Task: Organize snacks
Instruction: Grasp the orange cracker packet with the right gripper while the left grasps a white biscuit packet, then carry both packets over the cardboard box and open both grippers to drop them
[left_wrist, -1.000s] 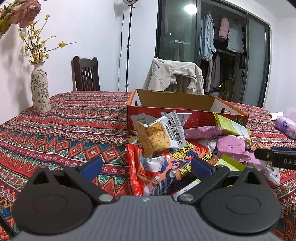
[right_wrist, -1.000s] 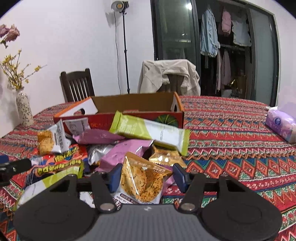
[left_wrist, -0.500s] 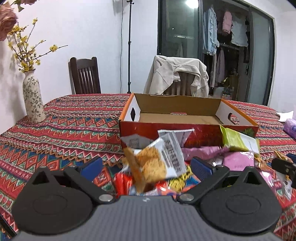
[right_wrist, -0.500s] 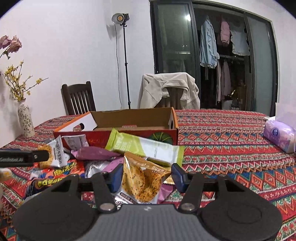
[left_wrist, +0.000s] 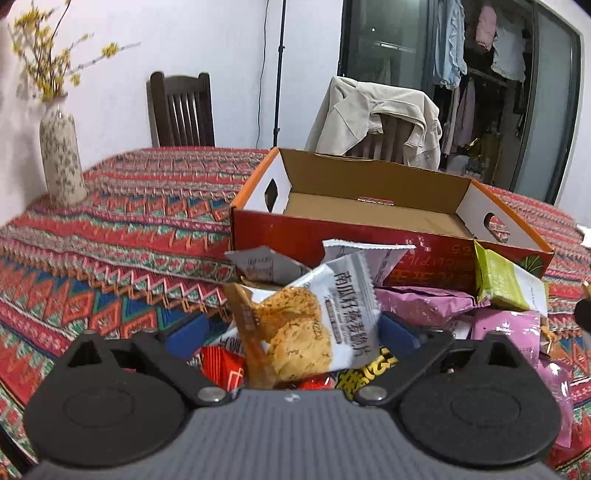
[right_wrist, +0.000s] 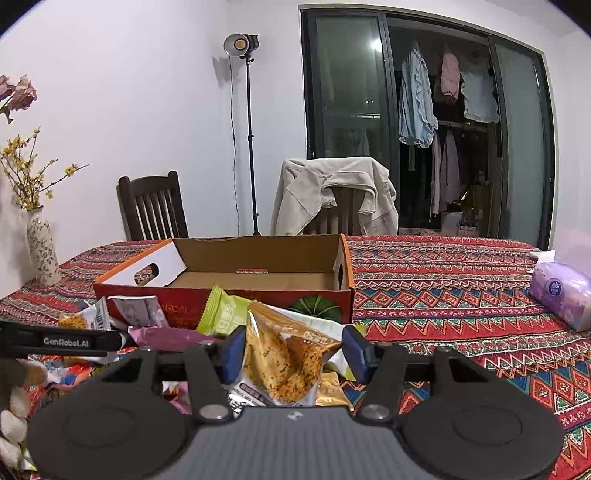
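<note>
Holding one crisp packet in each tool above the snack pile, short of the cardboard box (left_wrist: 373, 206).

My left tool (left_wrist: 286, 332) is closed lightly on a white pumpkin-crisp packet (left_wrist: 314, 325); my right tool (right_wrist: 293, 350) pinches a clear-fronted crisp packet (right_wrist: 288, 354) across its middle. Both packets hang over the heap of pouches on the desk (right_wrist: 461, 295), in front of the open box. I judge them very light, crinkly and slick, the crisps inside brittle, so I want a gentle squeeze. A hold near the sealed edge would spare the contents better than one across the belly. The green packet (right_wrist: 221, 314) looks equally flimsy.
</note>
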